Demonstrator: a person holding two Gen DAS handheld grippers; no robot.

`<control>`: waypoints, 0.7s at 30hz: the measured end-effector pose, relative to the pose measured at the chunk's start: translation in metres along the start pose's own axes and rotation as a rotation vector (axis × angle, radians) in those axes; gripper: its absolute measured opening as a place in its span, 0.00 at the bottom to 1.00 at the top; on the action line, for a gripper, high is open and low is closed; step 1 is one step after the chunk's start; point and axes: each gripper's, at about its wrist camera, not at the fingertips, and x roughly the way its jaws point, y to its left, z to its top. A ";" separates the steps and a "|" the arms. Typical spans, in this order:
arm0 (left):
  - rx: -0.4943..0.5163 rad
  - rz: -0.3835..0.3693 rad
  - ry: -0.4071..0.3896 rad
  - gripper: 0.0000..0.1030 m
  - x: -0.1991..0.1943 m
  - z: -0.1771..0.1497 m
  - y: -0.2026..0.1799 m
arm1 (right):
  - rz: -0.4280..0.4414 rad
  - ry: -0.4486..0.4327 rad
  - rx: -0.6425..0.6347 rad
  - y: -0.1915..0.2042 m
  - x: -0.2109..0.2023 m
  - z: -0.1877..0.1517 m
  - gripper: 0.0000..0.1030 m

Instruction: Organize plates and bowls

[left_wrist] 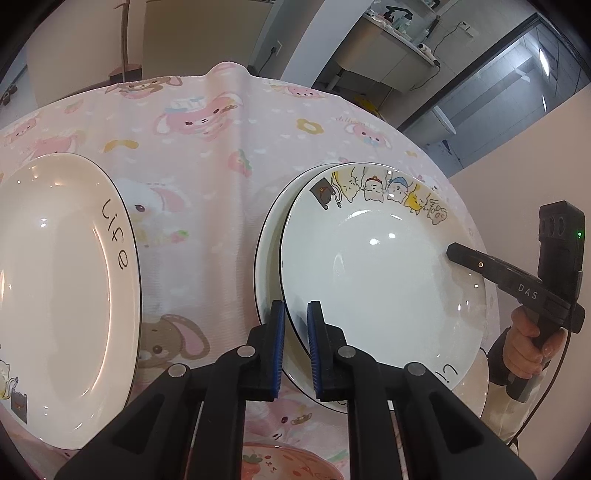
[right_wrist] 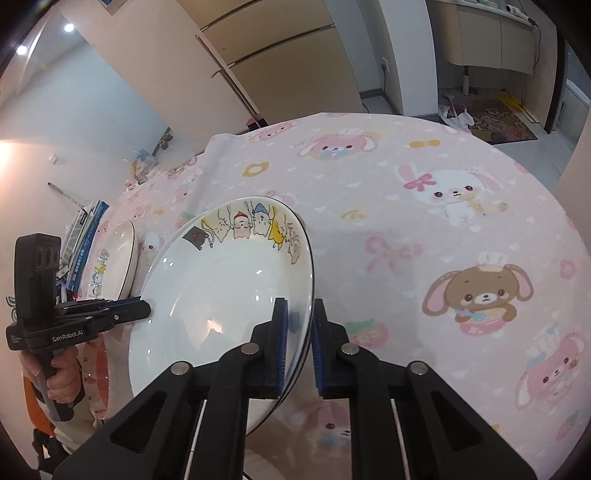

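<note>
Left gripper point(left_wrist: 296, 325) pinches the near-left rim of the cartoon plate point(left_wrist: 376, 266); right gripper point(right_wrist: 298, 325) clamps the opposite rim, both angled down. Plate sits tilted over a second plate point(left_wrist: 271, 229) beneath, on the pink tablecloth point(left_wrist: 207, 155). "Life" plate point(left_wrist: 62, 288) lies apart, to the left.

Beige cabinets point(right_wrist: 280, 55) line the far wall above a grey floor point(right_wrist: 532, 155), with ceiling spotlights point(right_wrist: 68, 27) lit.
</note>
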 end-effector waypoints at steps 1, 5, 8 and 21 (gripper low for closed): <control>-0.001 -0.001 0.000 0.13 0.000 0.000 0.000 | -0.007 0.002 0.001 -0.001 0.000 0.000 0.09; 0.007 -0.002 0.002 0.13 -0.004 0.001 -0.002 | -0.026 0.009 0.007 -0.003 0.003 -0.001 0.07; 0.027 0.006 0.004 0.13 -0.004 0.001 -0.004 | -0.034 0.009 0.007 -0.002 0.004 -0.001 0.07; 0.089 0.064 -0.080 0.13 -0.041 0.003 -0.004 | -0.041 0.024 -0.006 0.002 0.008 -0.005 0.08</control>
